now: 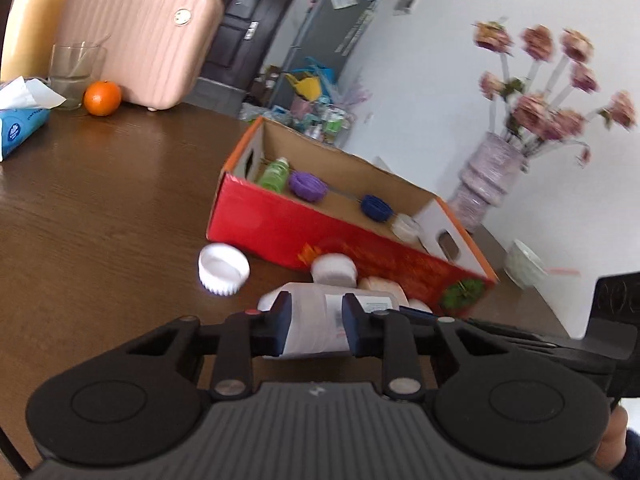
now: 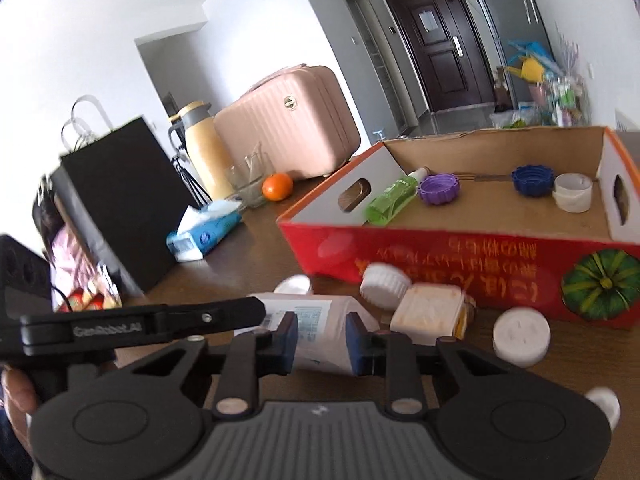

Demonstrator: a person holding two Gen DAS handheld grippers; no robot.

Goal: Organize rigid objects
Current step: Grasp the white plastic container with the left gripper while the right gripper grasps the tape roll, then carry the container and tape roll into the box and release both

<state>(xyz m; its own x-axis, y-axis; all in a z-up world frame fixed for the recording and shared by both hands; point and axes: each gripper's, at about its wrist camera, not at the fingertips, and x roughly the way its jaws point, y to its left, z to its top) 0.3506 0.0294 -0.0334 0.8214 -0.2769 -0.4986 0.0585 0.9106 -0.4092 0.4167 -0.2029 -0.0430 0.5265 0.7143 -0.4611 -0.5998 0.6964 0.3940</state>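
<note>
A white labelled bottle (image 1: 316, 316) (image 2: 320, 324) lies on its side on the brown table in front of the red cardboard box (image 1: 280, 228) (image 2: 440, 256). My left gripper (image 1: 316, 324) is shut on its body, and my right gripper (image 2: 322, 340) is shut on the same bottle. In the right wrist view a finger of the left gripper (image 2: 224, 312) reaches the bottle's left end. Inside the box lie a green bottle (image 2: 390, 200), a purple cap (image 2: 440, 188), a blue cap (image 2: 532, 180) and a white cap (image 2: 572, 194). Loose white caps (image 1: 223, 269) (image 2: 520, 336) and a cream jar (image 2: 432, 312) lie beside the held bottle.
At the back of the table stand a pink case (image 1: 140, 36), a glass (image 1: 74, 72), an orange (image 1: 102, 98), a tissue pack (image 1: 20, 120) and a yellow flask (image 2: 204, 152). A black bag (image 2: 116, 200) stands at the left. A flower vase (image 1: 488, 184) and a white bowl (image 1: 524, 264) are beyond the box.
</note>
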